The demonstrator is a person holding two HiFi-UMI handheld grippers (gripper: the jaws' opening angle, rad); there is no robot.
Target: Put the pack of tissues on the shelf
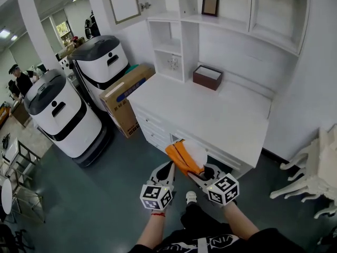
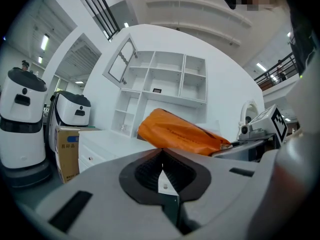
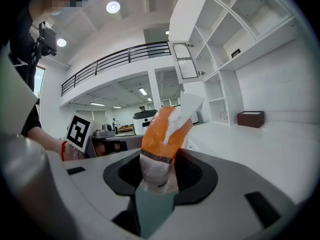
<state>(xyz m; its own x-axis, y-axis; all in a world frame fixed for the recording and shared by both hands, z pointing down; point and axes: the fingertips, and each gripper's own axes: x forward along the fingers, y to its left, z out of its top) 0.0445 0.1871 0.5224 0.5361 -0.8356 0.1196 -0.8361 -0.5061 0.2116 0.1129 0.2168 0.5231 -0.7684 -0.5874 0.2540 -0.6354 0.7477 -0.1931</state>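
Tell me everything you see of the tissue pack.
The tissue pack is a soft, orange, plastic-looking packet with a clear crinkled end and white tissue showing along one side. The right gripper has its jaws closed on that clear end, holding it tilted in the air by the front edge of the white desk.

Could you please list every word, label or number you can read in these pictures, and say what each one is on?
"易碎品": on the cardboard box, in the left gripper view.
Blue print on the same box, in the head view: too small to read.
Print along the orange pack of tissues: too blurred to read.
Pale letters on the person's dark top: partly cut off, unreadable.
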